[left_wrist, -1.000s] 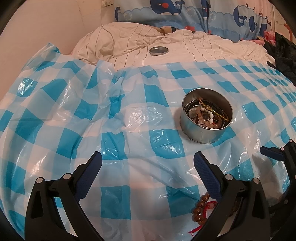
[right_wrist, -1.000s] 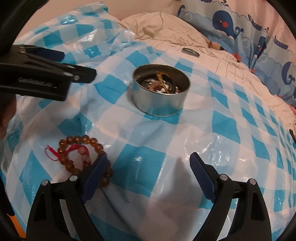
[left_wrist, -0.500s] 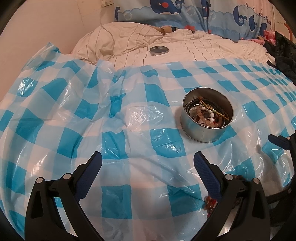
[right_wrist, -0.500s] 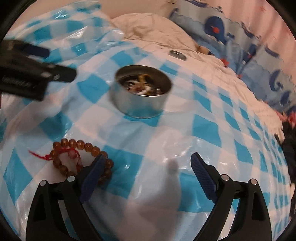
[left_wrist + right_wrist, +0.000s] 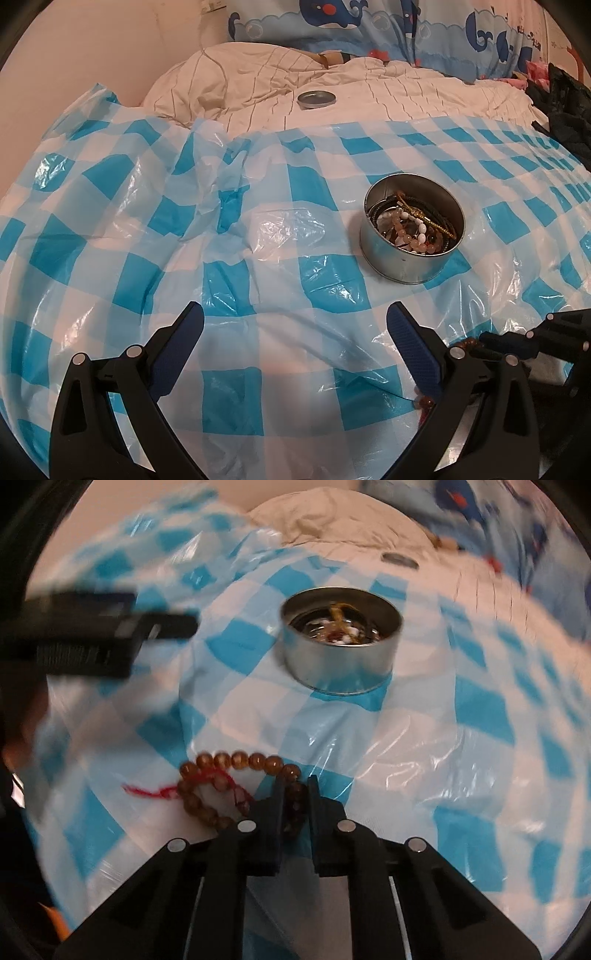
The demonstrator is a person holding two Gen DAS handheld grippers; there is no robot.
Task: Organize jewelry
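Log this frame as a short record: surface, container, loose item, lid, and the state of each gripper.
surface: blue-and-white checked plastic sheet spread over a bed
container: open round metal tin, upright, holding mixed bracelets
loose item: brown bead bracelet with red thread, lying on the sheet nearer the camera than the tin
lid: metal lid on the cream bedding beyond the sheet
left gripper: open, nothing between its jaws
right gripper: jaws closing, pinching the bracelet's beads

Your left gripper: black arms | blue bumpy pads | round silver screws || your right gripper: black, silver screws
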